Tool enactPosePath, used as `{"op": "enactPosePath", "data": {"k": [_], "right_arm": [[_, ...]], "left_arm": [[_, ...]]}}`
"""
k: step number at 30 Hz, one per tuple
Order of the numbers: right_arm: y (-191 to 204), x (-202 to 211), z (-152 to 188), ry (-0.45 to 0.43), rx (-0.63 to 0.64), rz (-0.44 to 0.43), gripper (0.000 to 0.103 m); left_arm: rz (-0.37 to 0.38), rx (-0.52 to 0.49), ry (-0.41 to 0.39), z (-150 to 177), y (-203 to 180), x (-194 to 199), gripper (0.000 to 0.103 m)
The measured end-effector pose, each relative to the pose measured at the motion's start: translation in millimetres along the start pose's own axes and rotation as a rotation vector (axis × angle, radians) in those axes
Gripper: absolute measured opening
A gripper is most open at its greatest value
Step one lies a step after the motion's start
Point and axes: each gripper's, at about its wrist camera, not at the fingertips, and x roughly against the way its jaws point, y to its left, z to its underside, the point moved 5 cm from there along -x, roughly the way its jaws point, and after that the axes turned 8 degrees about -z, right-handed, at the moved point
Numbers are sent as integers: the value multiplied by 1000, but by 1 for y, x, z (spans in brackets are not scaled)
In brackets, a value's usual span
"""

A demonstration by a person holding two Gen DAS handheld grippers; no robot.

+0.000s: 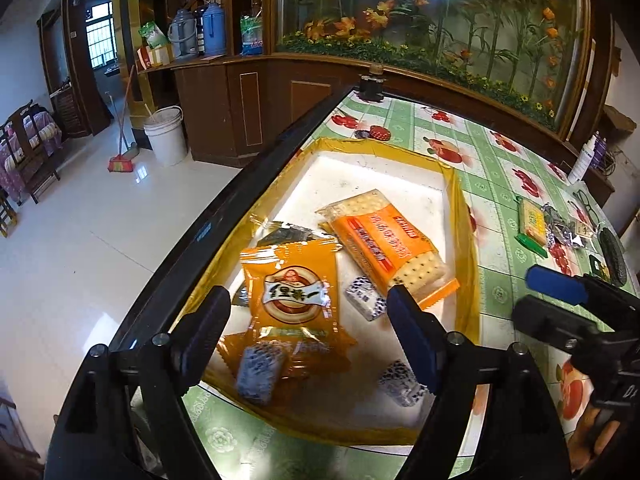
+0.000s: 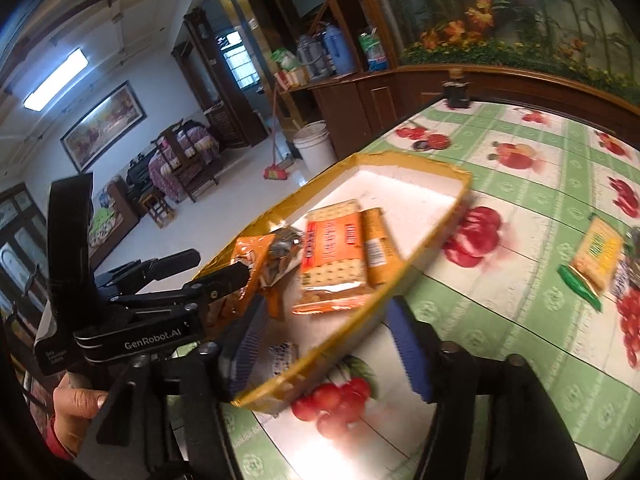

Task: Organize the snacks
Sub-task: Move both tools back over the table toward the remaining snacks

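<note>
Left wrist view: your left hand-held gripper (image 1: pixel 308 322) hangs released over the orange sealed snack pouch (image 1: pixel 294 294).
Tray: shallow white tray with yellow taped rim (image 1: pixel 466 216) holds the pouch and the orange cracker pack (image 1: pixel 384 240).
Right hand-held gripper (image 2: pixel 324 332): spread, empty.
Left out: green-ended cracker pack (image 2: pixel 592 258) on the surface.
Risk: you could snag the rim reaching back.

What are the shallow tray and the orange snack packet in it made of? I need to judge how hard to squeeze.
Shallow tray: looks like white foam or card, matte floor, its rim wrapped in glossy yellow-brown tape that wrinkles at the corners.
Orange snack packet: thin plastic film, shiny, with crimped serrated ends and creases; probably crushes easily.
</note>
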Motion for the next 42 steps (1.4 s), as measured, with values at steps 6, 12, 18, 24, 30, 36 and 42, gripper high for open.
{"op": "enactPosePath", "data": {"k": [6,12,18,24,30,36,42], "right_arm": [[-50,50,13,-90,-137,59,79],[-94,94,29,-160,-246,104,79],[-124,136,48,-200,-290,157,81],[-149,172,64,-238,-327,220,82],[-178,197,68,-255,-366,309,82],[-206,208,53,-274,-393,398,82],[-239,206,28,-280,-446,471,84]], "left_arm": [[36,-41,-16,-1,-28,11,81],[67,-108,-23,-1,-64,21,81],[101,-174,-26,1,-104,30,81],[138,-253,-28,4,-147,36,81],[168,-316,-33,-2,-188,37,81],[176,-358,-33,-10,-219,29,81],[178,-363,-9,-21,-239,7,81]]}}
